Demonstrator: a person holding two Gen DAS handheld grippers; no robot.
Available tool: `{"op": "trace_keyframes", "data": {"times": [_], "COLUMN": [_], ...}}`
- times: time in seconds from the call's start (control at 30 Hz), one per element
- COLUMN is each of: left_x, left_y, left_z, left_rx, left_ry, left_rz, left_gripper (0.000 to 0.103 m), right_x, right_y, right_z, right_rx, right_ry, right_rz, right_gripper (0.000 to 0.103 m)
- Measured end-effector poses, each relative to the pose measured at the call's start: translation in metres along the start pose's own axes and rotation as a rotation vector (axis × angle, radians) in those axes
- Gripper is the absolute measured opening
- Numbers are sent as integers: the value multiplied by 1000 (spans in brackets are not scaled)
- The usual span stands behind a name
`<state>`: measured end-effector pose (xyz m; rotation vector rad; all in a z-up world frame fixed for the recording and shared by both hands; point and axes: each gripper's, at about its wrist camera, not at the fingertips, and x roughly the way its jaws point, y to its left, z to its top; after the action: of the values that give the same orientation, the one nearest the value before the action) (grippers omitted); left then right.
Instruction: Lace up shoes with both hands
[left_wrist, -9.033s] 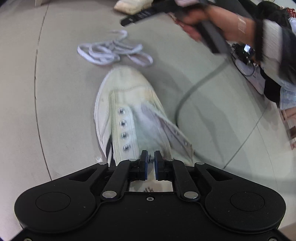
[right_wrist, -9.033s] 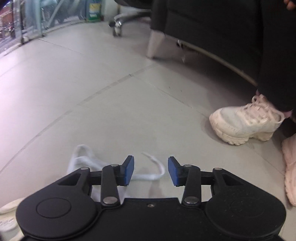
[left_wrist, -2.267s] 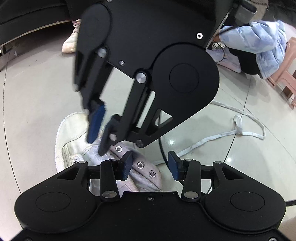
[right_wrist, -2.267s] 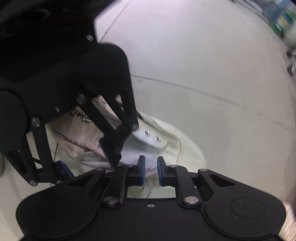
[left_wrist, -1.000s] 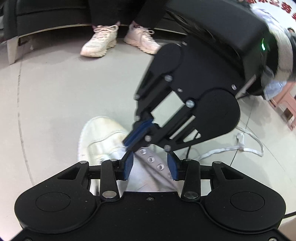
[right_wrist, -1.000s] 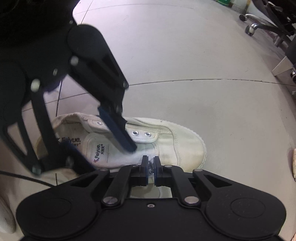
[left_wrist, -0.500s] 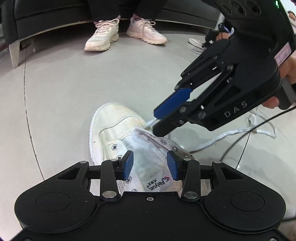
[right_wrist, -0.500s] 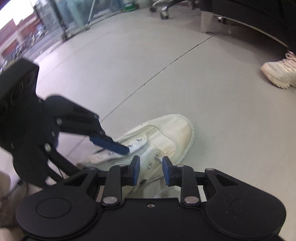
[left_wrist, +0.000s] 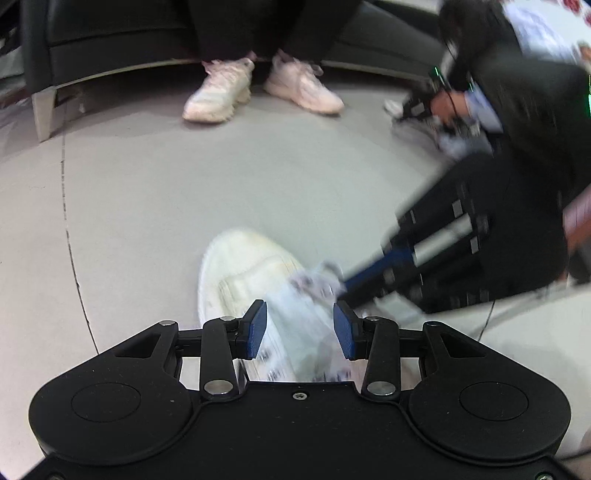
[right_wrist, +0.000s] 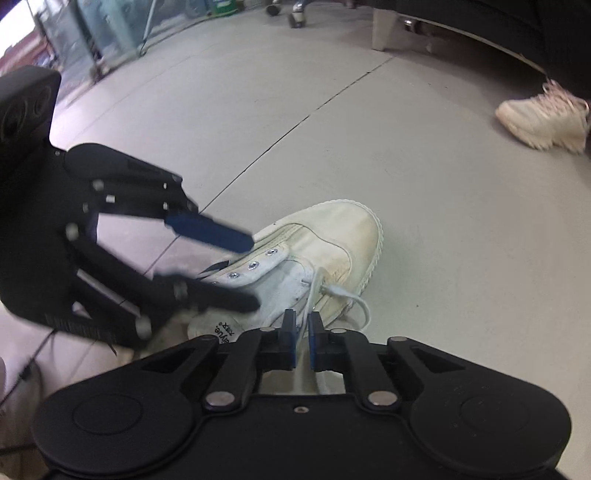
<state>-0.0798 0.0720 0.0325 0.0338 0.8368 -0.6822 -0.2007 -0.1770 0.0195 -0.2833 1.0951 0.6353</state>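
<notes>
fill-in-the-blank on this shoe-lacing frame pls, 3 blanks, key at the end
1. The cream canvas shoe lies on the ____.
2. The right gripper has its jaws closing on the white ____, which runs up from the shoe between them.
3. The left gripper reaches over the shoe with its jaws ____, one above the eyelet row and one below it.

Missing words: floor; shoelace; apart
</notes>
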Motion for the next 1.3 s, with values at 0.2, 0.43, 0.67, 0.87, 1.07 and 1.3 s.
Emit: {"op": "trace_keyframes", "data": {"times": [0.2, 0.43, 0.67, 0.87, 1.07, 1.3], "left_x": [19, 33, 34, 37, 35, -6], "left_y": [2, -3, -2, 0, -2, -2], "left_z": [4, 1, -2, 1, 2, 4], "left_rx": [26, 89, 91, 91, 71, 66], "left_ry": [15, 32, 24, 27, 14, -27], "left_rz": [-56, -58, -87, -109, -77, 5], "left_gripper": [24, 23, 13, 9, 2, 1], "right_x": [0, 1, -1, 1, 2, 3], "right_y": [-7, -15, -23, -22, -18, -6], "right_z": [0, -1, -1, 0, -1, -4], "right_rx": [9, 23, 32, 32, 29, -9], "right_ry": [-2, -6, -5, -2, -7, -16], "right_rz": [12, 30, 40, 40, 28, -15], "right_gripper": [5, 5, 5, 5, 6, 6]}}
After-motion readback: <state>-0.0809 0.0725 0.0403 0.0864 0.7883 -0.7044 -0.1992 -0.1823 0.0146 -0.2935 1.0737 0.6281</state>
